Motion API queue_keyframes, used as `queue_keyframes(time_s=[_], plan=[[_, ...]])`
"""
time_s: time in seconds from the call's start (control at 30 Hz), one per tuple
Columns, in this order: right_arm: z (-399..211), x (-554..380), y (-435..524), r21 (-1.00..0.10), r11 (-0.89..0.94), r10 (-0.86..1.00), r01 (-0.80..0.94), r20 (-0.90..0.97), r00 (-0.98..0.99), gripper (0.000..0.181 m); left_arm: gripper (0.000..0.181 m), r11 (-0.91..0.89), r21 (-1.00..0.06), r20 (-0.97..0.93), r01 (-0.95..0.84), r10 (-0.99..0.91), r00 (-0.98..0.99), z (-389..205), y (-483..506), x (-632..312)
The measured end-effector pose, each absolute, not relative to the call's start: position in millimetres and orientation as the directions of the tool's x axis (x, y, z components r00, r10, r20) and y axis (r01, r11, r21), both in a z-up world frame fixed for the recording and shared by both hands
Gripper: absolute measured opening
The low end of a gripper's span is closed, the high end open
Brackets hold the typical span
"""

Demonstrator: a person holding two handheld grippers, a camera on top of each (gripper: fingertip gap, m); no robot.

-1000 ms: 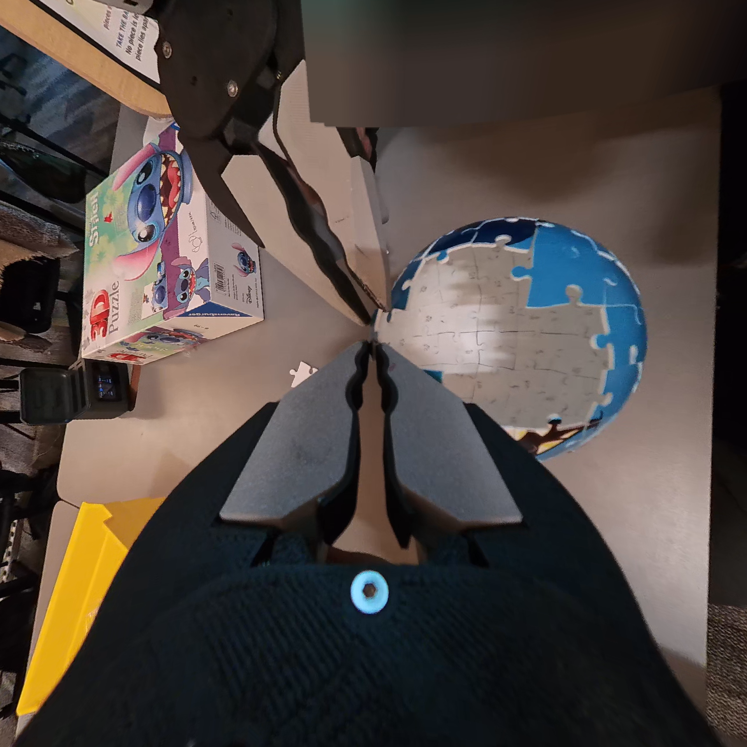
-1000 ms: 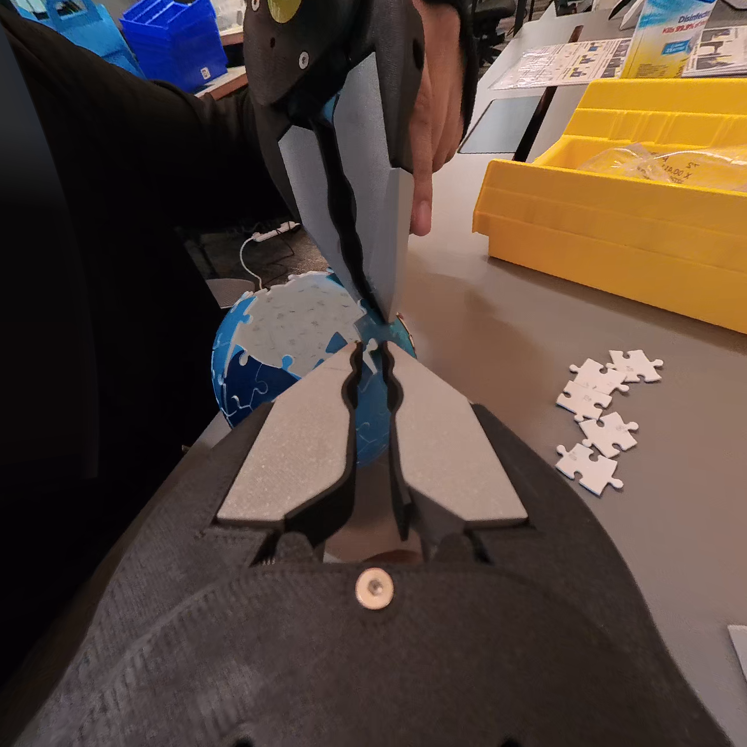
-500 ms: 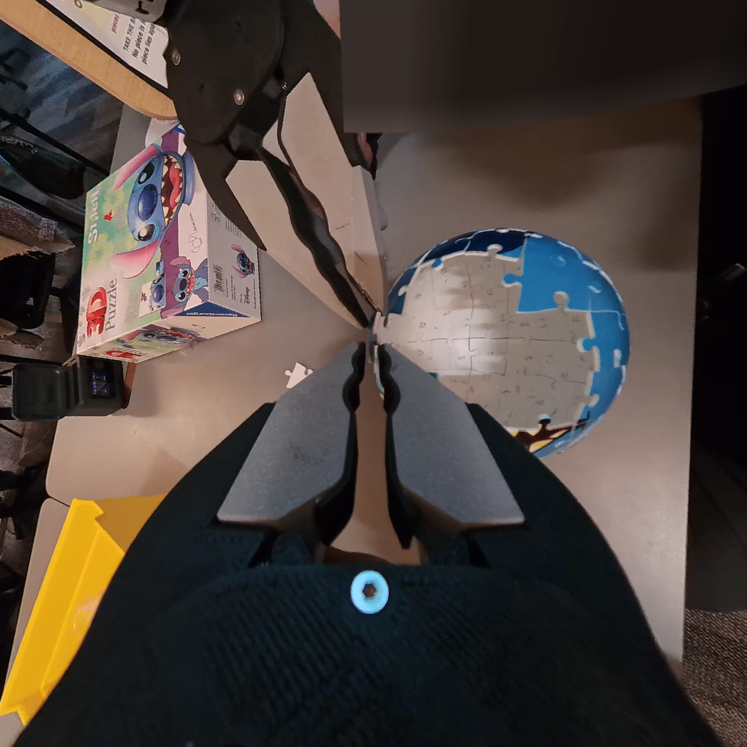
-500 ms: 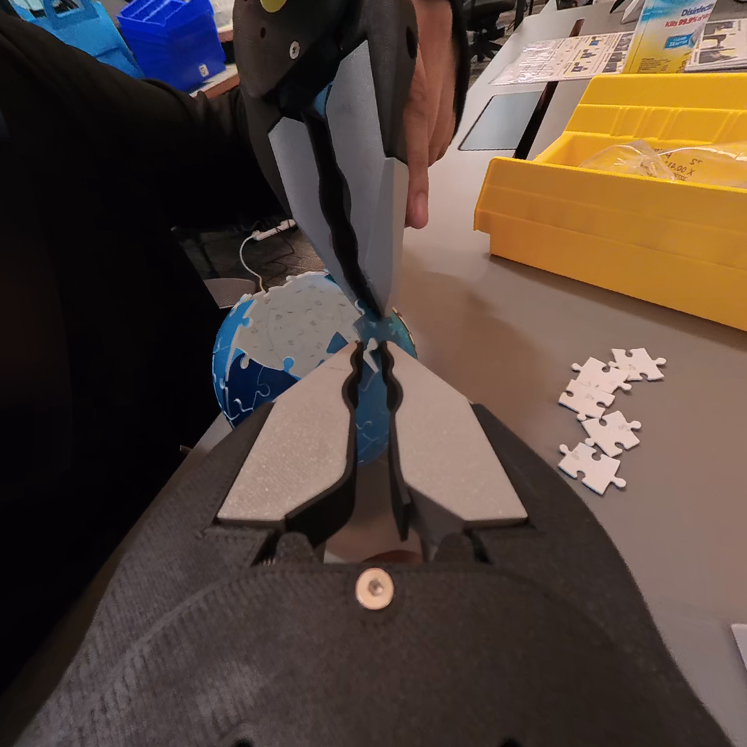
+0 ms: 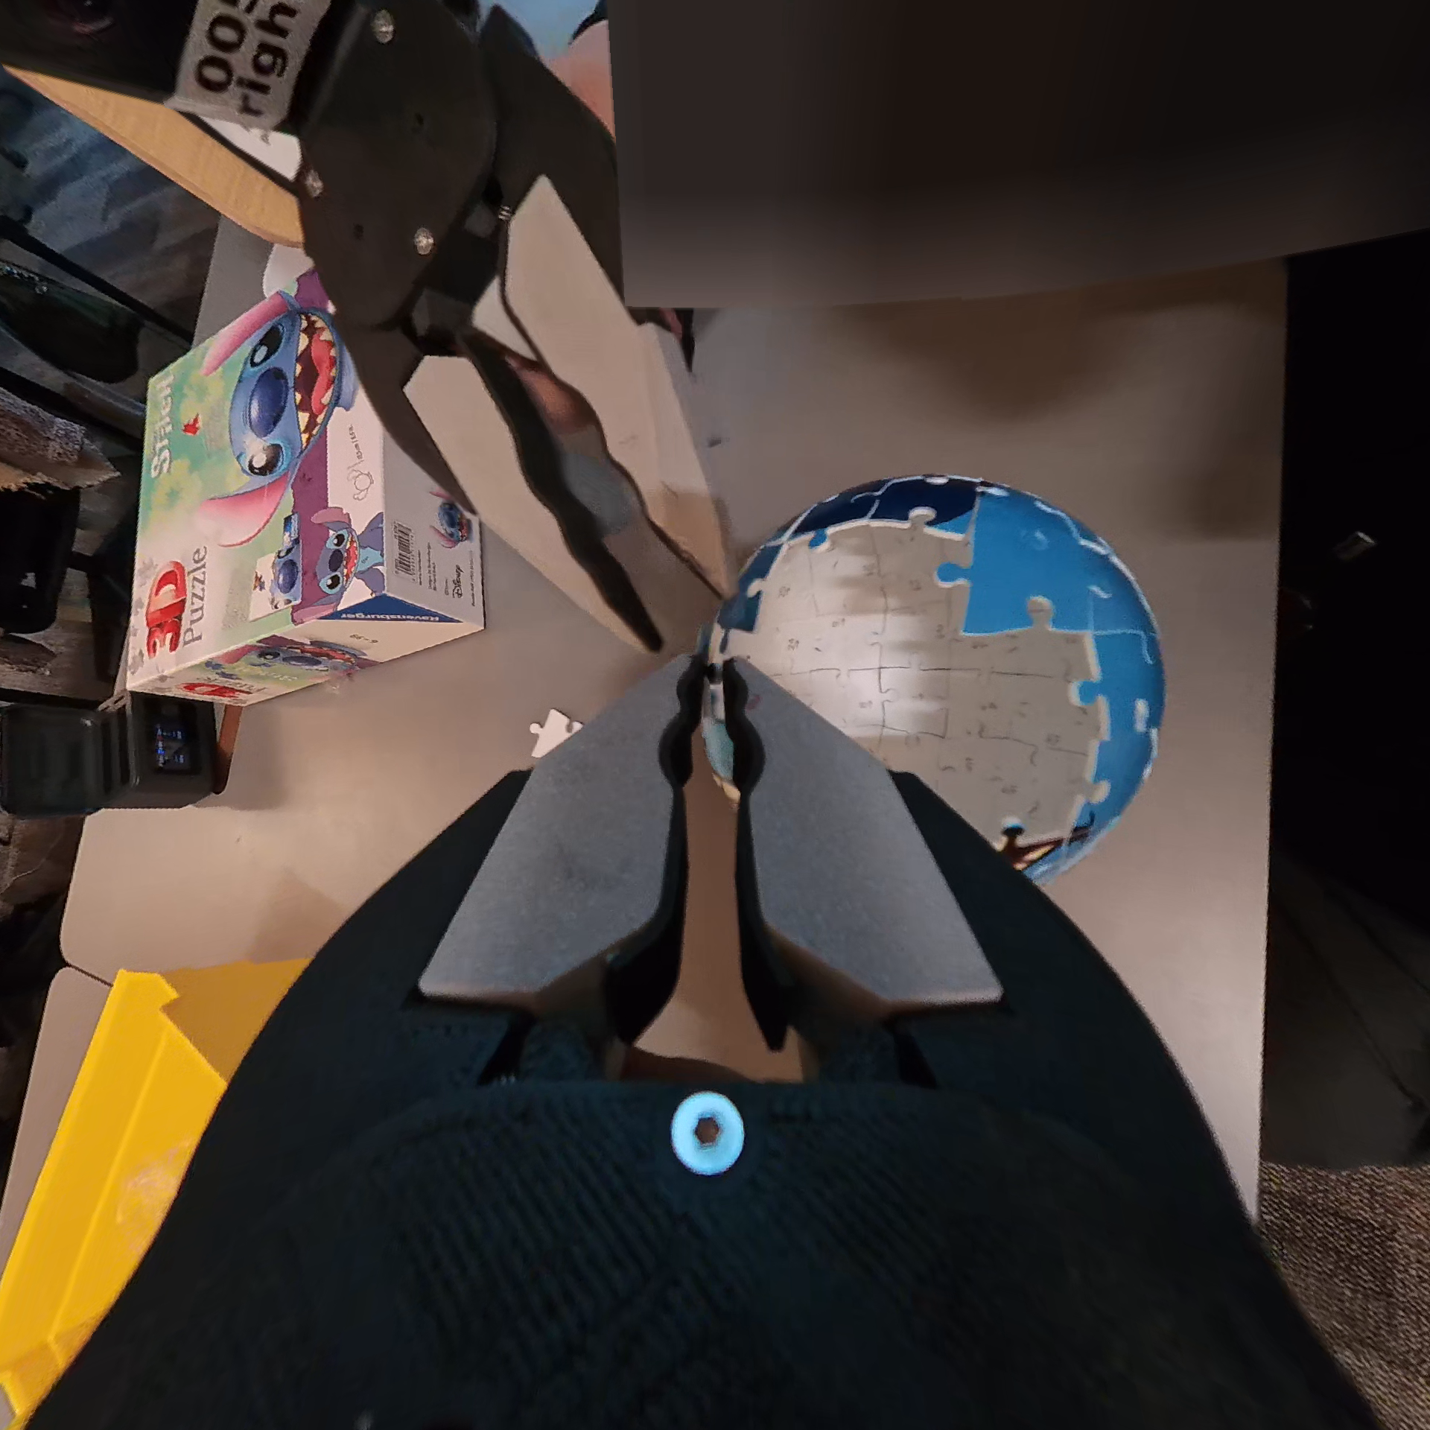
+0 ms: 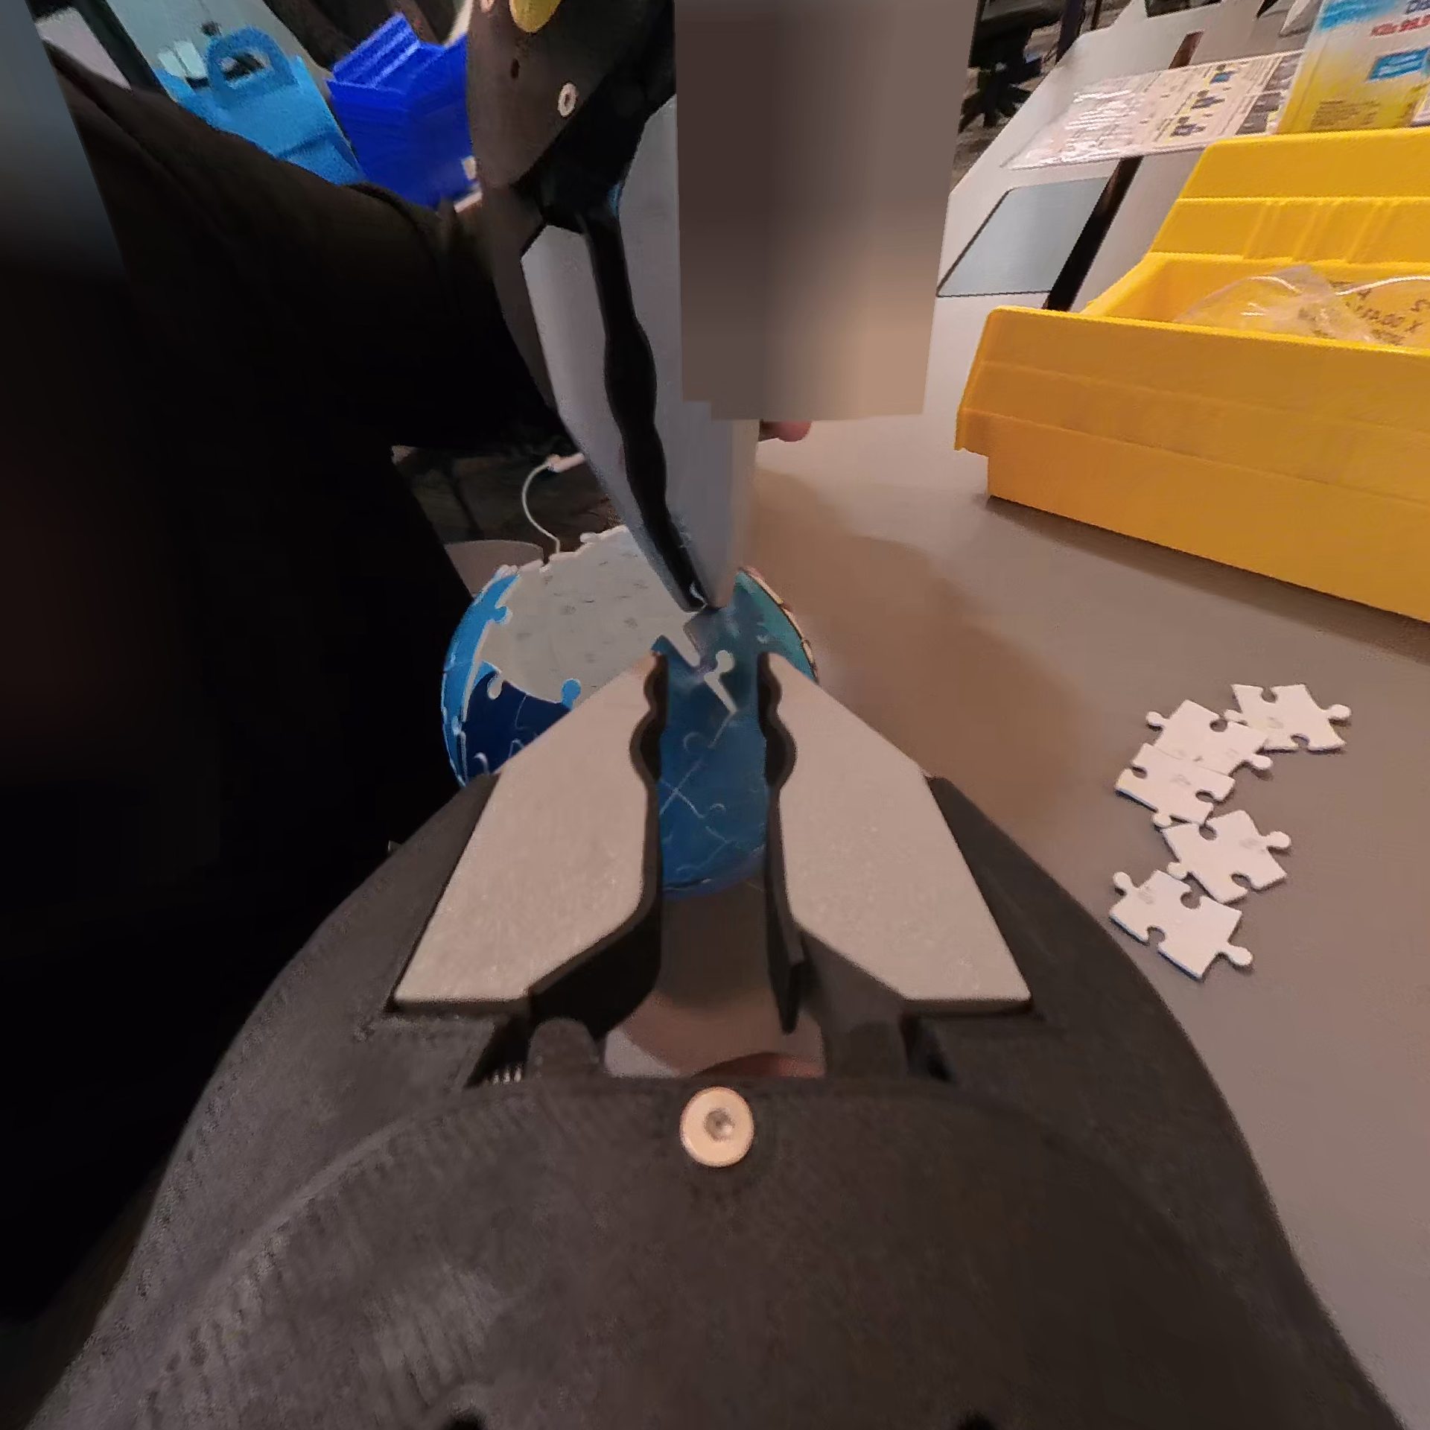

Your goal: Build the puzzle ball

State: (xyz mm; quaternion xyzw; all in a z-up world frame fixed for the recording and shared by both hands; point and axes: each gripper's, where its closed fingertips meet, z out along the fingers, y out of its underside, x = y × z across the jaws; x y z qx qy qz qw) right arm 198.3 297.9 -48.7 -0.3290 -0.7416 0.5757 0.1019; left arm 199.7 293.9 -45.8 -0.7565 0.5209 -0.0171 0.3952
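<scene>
The puzzle ball (image 5: 928, 673), white and blue with pieces missing, sits on the grey table. It also shows in the right wrist view (image 6: 557, 627). My left gripper (image 5: 712, 669) is shut on a small puzzle piece (image 6: 706, 638) and holds it just above the near side of the ball. In the right wrist view it (image 6: 700, 603) comes down from the top. My right gripper (image 6: 709, 669) is open and empty, its jaws on either side of the piece and apart from it. It also shows open in the left wrist view (image 5: 689, 619).
Several loose white pieces (image 6: 1207, 805) lie on the table to the right. One loose piece (image 5: 553, 731) lies by my left finger. A yellow bin (image 6: 1207, 402) stands at the back right. The puzzle box (image 5: 294, 503) and a black device (image 5: 100, 754) stand at the left.
My right gripper has opened and let go of the piece, which my left gripper now holds alone. The ball has not moved.
</scene>
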Motion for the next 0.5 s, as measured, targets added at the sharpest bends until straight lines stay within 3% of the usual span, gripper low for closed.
queue_keyframes(time_s=[0.23,0.5], plan=[[-42,195,323,-0.91,0.025,0.593,0.414,-0.32,-0.739,0.017,0.002,-0.18,-0.638,-0.353,-0.749,-0.796,0.491,-46,294,201],[-65,208,314,-0.859,0.103,0.509,0.501,-0.387,-0.769,0.034,0.003,-0.147,-0.65,-0.362,-0.745,-0.802,0.474,-49,284,206]])
